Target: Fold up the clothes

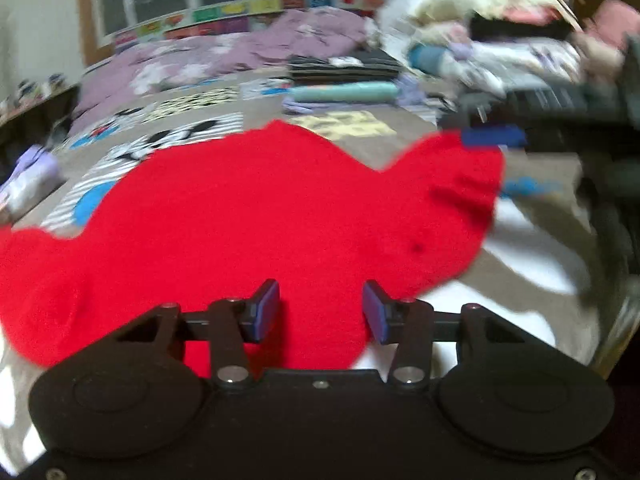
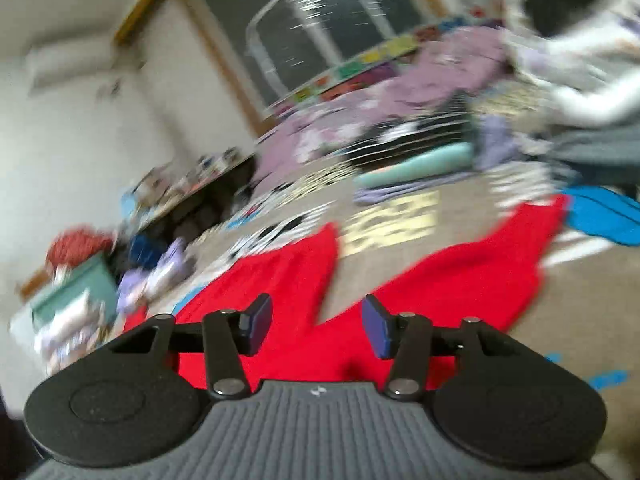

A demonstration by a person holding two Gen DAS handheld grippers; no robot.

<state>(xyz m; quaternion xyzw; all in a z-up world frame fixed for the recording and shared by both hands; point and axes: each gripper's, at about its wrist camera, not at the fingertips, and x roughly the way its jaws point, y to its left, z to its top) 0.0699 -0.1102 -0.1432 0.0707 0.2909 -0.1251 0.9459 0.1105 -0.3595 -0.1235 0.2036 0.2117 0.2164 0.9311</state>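
Note:
A red knit garment (image 1: 248,216) lies spread flat on the bed, filling the middle of the left wrist view. My left gripper (image 1: 320,310) hovers over its near edge, jaws apart, with nothing pinched between the blue pads. In the right wrist view the same red garment (image 2: 460,276) shows two leg-like ends pointing away. My right gripper (image 2: 316,330) stands above the notch between them, jaws apart and empty. Both views are motion-blurred.
The bedspread (image 1: 360,128) is tan with cartoon prints. Folded black clothes (image 1: 344,66) and a teal folded piece (image 1: 344,92) sit behind the garment. A purple blanket (image 1: 240,52) lies at the back, and a loose clothes pile (image 1: 500,40) at the right. A blue cloth (image 2: 604,216) lies beside the red garment.

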